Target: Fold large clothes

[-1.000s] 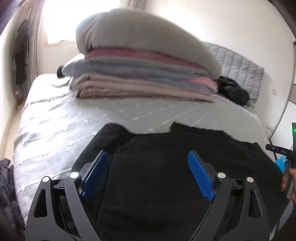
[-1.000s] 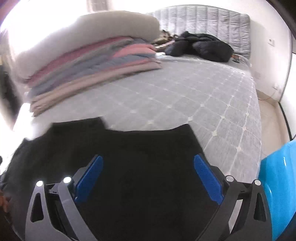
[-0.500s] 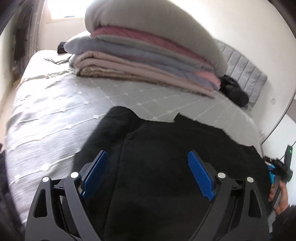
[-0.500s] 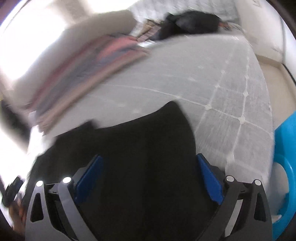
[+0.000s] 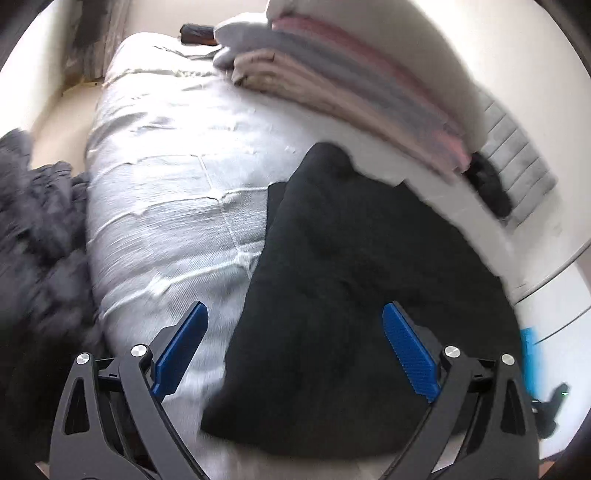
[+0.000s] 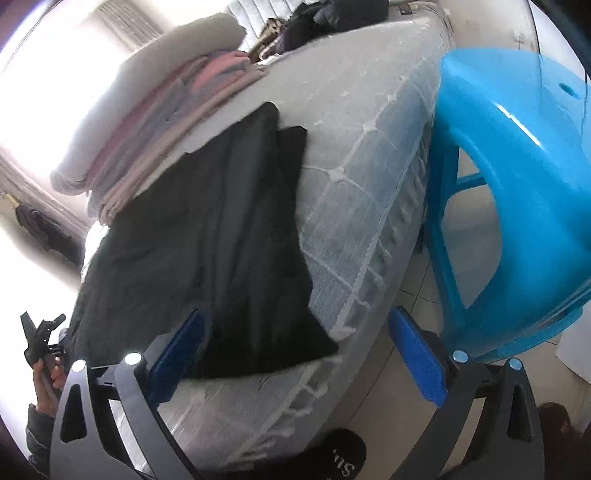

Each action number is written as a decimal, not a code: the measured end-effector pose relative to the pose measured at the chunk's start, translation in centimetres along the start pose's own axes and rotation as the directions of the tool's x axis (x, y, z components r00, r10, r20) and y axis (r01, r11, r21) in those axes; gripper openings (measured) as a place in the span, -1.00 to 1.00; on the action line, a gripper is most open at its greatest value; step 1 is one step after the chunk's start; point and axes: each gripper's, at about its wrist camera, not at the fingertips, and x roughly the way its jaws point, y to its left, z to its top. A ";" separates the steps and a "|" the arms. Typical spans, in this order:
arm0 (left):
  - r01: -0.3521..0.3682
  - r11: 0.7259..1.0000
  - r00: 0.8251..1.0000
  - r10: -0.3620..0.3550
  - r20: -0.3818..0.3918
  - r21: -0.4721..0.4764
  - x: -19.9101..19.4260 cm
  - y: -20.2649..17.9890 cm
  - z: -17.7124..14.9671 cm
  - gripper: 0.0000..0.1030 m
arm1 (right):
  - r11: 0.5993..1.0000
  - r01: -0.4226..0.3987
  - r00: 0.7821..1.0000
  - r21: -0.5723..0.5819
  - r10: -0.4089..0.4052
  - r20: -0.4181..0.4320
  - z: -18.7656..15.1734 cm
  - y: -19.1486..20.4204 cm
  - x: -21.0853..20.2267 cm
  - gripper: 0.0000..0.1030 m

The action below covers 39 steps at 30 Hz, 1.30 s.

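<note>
A large black garment lies spread flat on the grey quilted bed, near its front edge. My left gripper hovers over the garment's left edge; its jaws are opening wide and grip nothing, the cloth lying below them. In the right wrist view the same black garment reaches the mattress corner. My right gripper stands open above that corner, its blue pads apart and empty. The hand holding the left gripper shows at the lower left.
A tall stack of folded blankets topped by a grey pillow sits at the back of the bed. A blue plastic stool stands right beside the mattress. Dark clothes are heaped left of the bed. A black jacket lies by the headboard.
Both grippers swung outward and rolled: the left view now takes in the bed's left side and the heap of clothes, the right view the mattress corner and stool. The left jaws spread slightly wider.
</note>
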 end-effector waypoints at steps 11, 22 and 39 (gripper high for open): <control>0.344 0.848 0.926 -0.378 -0.005 -0.403 -4.5 5.9 -8.9 0.78 | 0.990 -0.133 0.988 0.051 0.128 0.088 -1.5 2.1 -3.7 0.86; 0.353 0.783 0.928 -0.362 0.087 -0.512 1.2 5.2 -8.4 0.79 | 0.987 -0.142 0.987 0.081 0.135 0.082 -2.9 1.5 -4.4 0.86; 0.181 0.896 0.983 -0.166 0.073 -0.406 2.1 2.0 -7.0 0.62 | 0.818 -0.410 0.909 0.403 0.400 0.113 -2.3 -4.8 2.3 0.86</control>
